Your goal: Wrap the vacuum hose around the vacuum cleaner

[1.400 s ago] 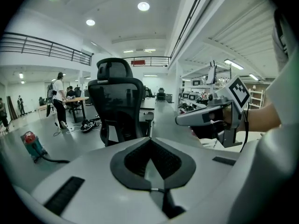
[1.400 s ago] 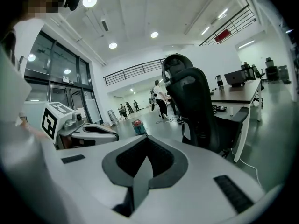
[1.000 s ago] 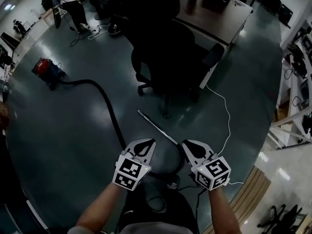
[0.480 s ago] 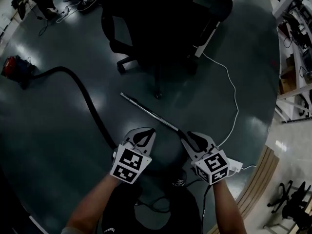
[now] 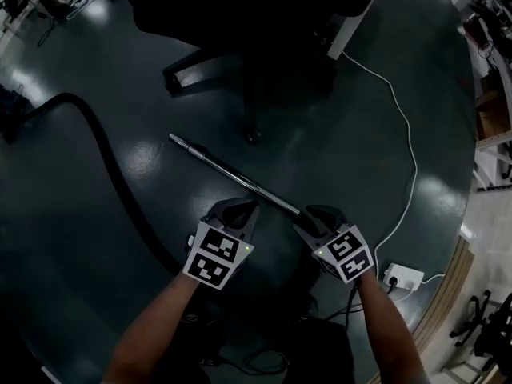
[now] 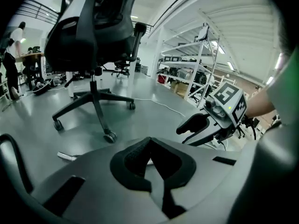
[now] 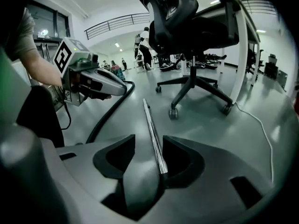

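Dropping floorward | left hand-held gripper [image 5: 236, 208] closed, empty | right hand-held gripper [image 5: 316, 214] just opening astride wand [image 5: 232, 174]

From my station I count one black vacuum hose [image 5: 120, 182] on the floor, one bare metal tube [image 5: 236, 176], one black office chair [image 5: 240, 54], one white cable [image 5: 414, 162] and one white power strip [image 5: 404, 277]. Far off I make out at least one person [image 7: 145, 45].

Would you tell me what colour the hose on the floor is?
The hose is black; head view.
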Demonstrator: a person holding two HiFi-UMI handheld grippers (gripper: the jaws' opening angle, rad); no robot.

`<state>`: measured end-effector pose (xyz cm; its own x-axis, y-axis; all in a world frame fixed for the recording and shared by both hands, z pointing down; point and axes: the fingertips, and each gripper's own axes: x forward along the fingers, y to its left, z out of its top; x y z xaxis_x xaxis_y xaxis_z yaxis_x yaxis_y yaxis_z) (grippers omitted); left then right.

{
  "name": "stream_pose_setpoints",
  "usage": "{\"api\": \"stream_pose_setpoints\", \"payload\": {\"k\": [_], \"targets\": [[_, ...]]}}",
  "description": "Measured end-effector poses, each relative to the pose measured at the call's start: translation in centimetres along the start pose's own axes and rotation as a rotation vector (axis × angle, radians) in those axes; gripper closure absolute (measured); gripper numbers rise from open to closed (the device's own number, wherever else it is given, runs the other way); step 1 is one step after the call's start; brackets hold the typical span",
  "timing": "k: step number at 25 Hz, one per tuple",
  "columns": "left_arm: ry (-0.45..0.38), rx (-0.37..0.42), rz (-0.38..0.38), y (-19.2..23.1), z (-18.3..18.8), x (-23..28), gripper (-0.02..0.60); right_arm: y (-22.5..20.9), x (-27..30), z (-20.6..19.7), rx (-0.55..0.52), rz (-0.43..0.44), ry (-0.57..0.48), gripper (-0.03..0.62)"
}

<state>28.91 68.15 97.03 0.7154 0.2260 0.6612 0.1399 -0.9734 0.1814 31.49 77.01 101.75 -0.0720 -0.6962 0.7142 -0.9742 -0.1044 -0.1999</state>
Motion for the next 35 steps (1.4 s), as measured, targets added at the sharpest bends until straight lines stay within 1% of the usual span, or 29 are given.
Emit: {"api": "stream_pose_setpoints", "payload": {"k": [5,6,7,10,16,20,23,24,25,27,30,32,35], "targets": [[0.045,0.017,-0.034,1.9,-5.2,7.1,0.575,-2.7,6.5,-7.0,-0.025,0.007,0.082,0.428],[0.063,0.024,-0.039,2.1,-6.1,8.2,0.575,-3.3,7.7,-8.3,-0.016,0.002,0.099,0.427],[0.084,0.033,-0.043,2.3,-7.0,9.2,0.575,-3.8,8.8,-9.5,-0.003,-0.003,0.114,0.398],[0.130,0.064,-0.042,2.8,-9.6,11.7,0.575,-5.0,11.4,-12.9,0.025,-0.010,0.163,0.393],[0.184,0.107,-0.054,3.1,-12.8,15.6,0.575,-6.4,14.0,-16.8,0.021,-0.010,0.231,0.393],[0.206,0.147,-0.062,3.5,-14.3,16.6,0.575,-6.7,15.3,-18.7,0.020,-0.034,0.251,0.394],[0.210,0.167,-0.087,3.2,-15.0,16.9,0.575,-6.9,15.1,-19.2,-0.073,-0.043,0.270,0.401],[0.218,0.175,-0.096,3.2,-15.2,16.9,0.574,-6.9,15.1,-19.2,-0.110,-0.038,0.282,0.427],[0.228,0.187,-0.101,3.2,-15.4,16.9,0.571,-6.9,15.0,-19.1,-0.139,-0.032,0.291,0.431],[0.244,0.220,-0.105,3.5,-15.6,16.9,0.567,-6.7,14.7,-18.6,-0.169,-0.025,0.287,0.434],[0.244,0.304,-0.129,3.3,-15.3,16.8,0.511,-6.6,13.8,-17.0,-0.174,-0.013,0.236,0.436],[0.222,0.367,-0.153,2.7,-14.5,16.7,0.449,-6.5,13.1,-15.9,-0.164,-0.002,0.209,0.437],[0.187,0.448,-0.181,2.1,-12.7,16.5,0.384,-6.8,12.2,-14.1,-0.164,0.025,0.178,0.437]]}}
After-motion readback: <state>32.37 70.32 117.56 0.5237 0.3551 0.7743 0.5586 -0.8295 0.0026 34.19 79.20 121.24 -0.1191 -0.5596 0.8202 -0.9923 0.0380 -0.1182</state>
